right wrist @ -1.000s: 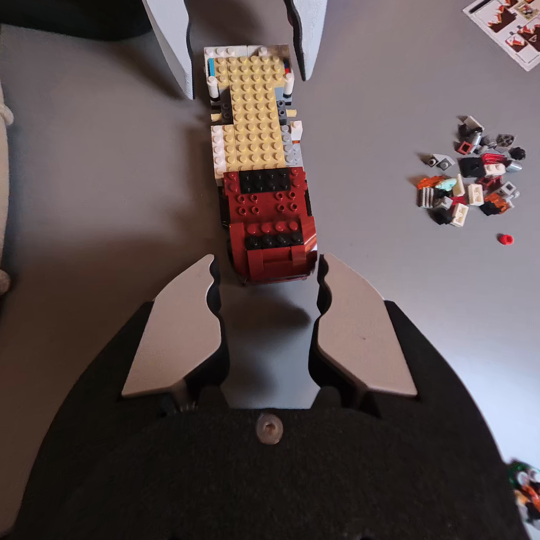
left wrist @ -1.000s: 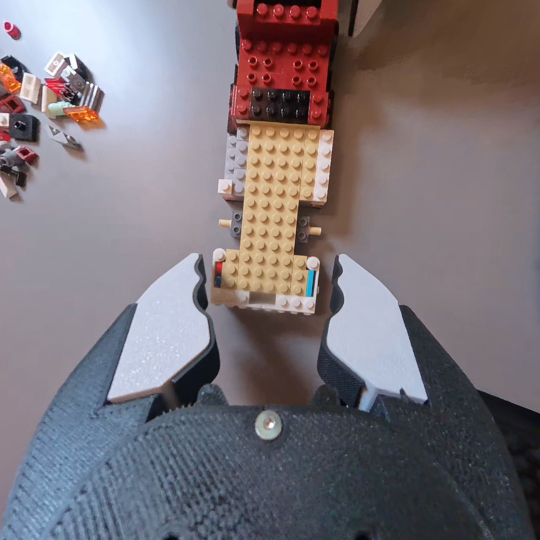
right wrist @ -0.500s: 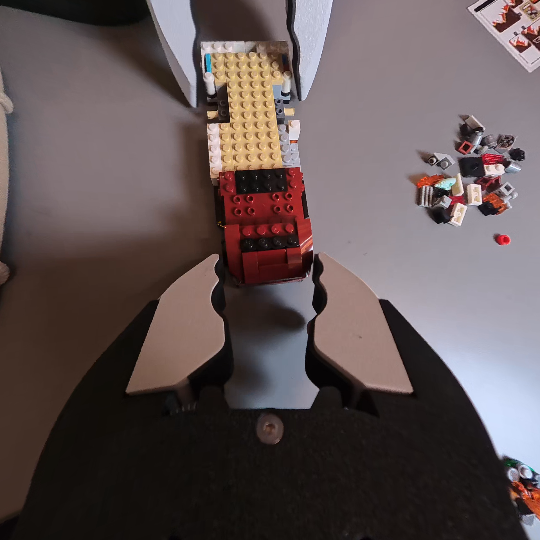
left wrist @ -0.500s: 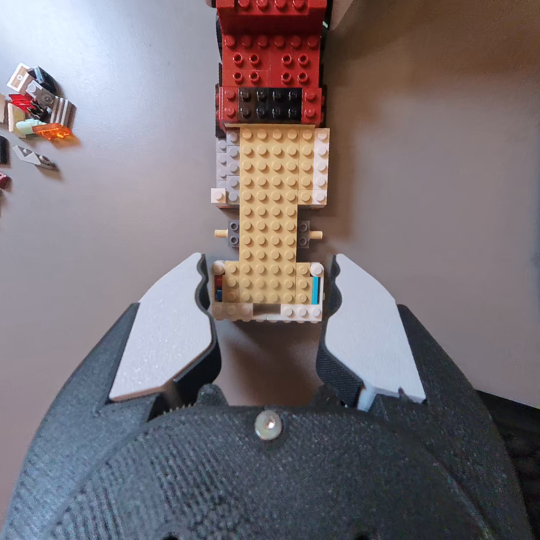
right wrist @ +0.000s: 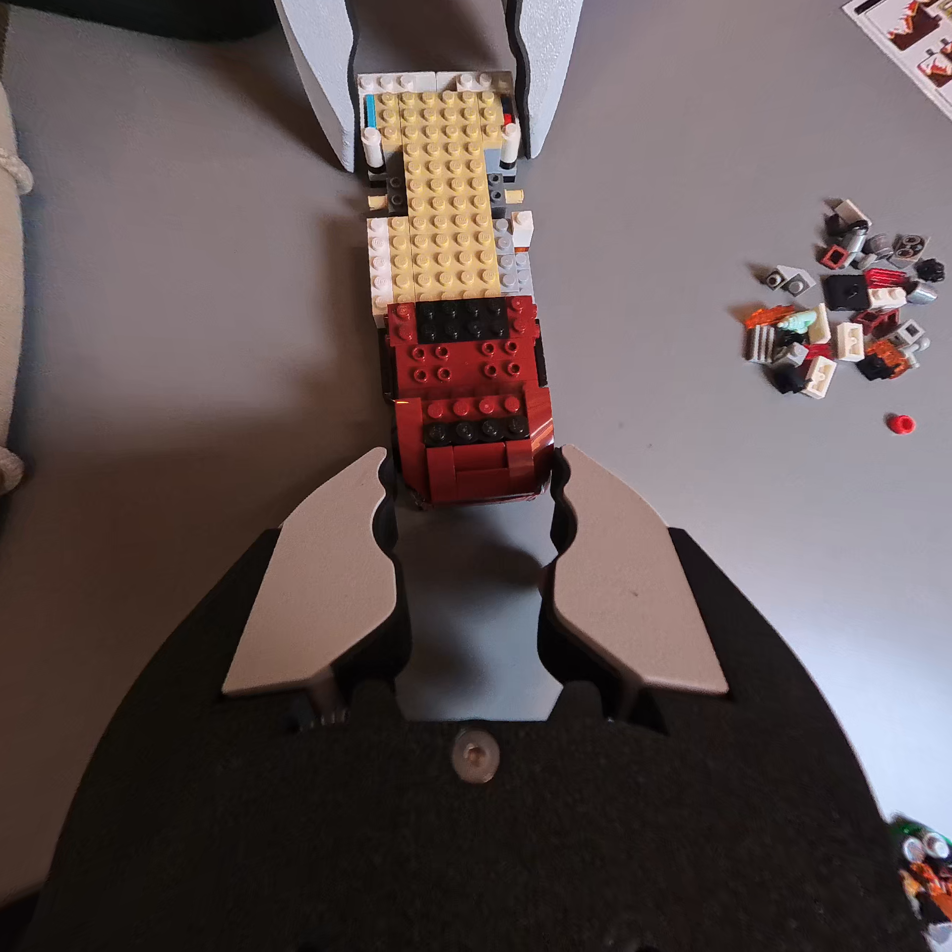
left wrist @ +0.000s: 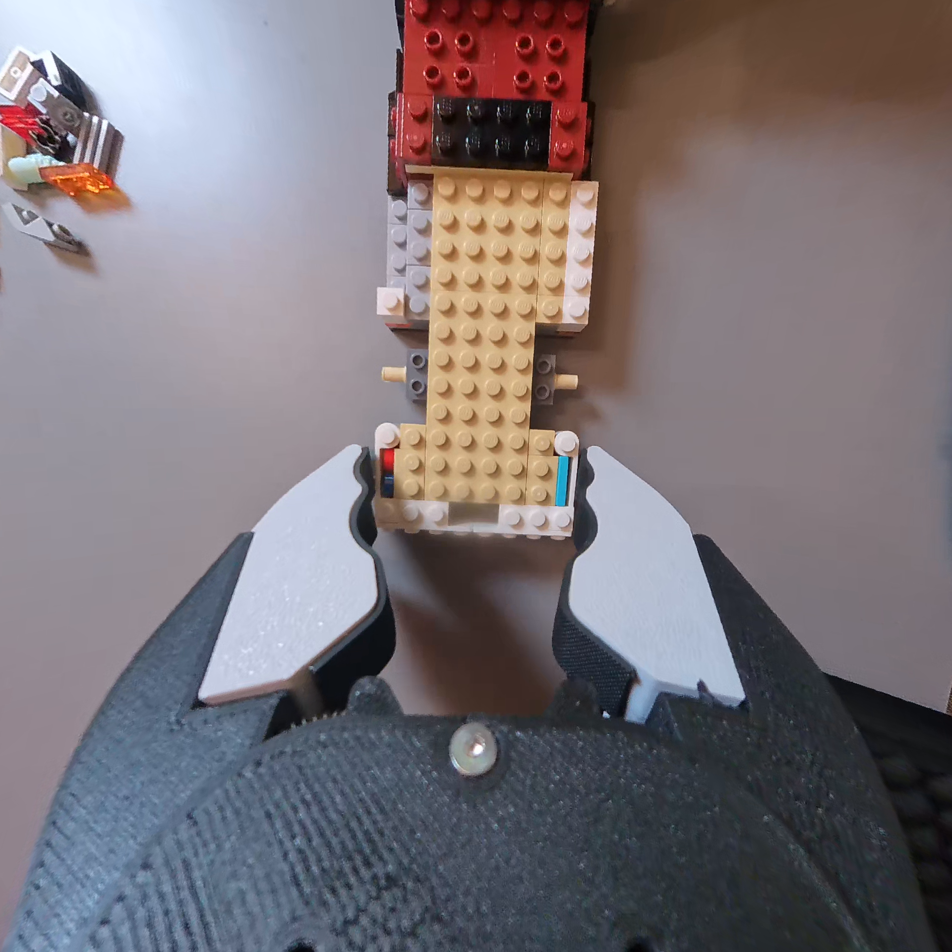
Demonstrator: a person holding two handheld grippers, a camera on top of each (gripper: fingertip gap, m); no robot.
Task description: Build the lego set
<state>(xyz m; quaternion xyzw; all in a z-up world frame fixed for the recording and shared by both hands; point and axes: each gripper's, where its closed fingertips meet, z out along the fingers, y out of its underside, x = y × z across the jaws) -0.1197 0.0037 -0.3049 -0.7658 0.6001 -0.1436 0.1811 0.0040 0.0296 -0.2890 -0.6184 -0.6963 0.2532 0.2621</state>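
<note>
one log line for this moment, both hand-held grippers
left hand-held gripper: shut on brick model, white end | right hand-held gripper: flanks red end, contact unclear | loose bricks aside

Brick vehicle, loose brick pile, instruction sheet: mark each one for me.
brick vehicle (right wrist: 453, 247), right wrist view, on its tan studded deck.
loose brick pile (right wrist: 845, 309), right wrist view, on the black piece near the pile's middle.
instruction sheet (right wrist: 917, 46), right wrist view, on the printed page at the top right corner.

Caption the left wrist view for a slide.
Left tool straddling the white-and-tan tail end of a brick-built vehicle on a grey table, loose bricks lying far left.
</note>
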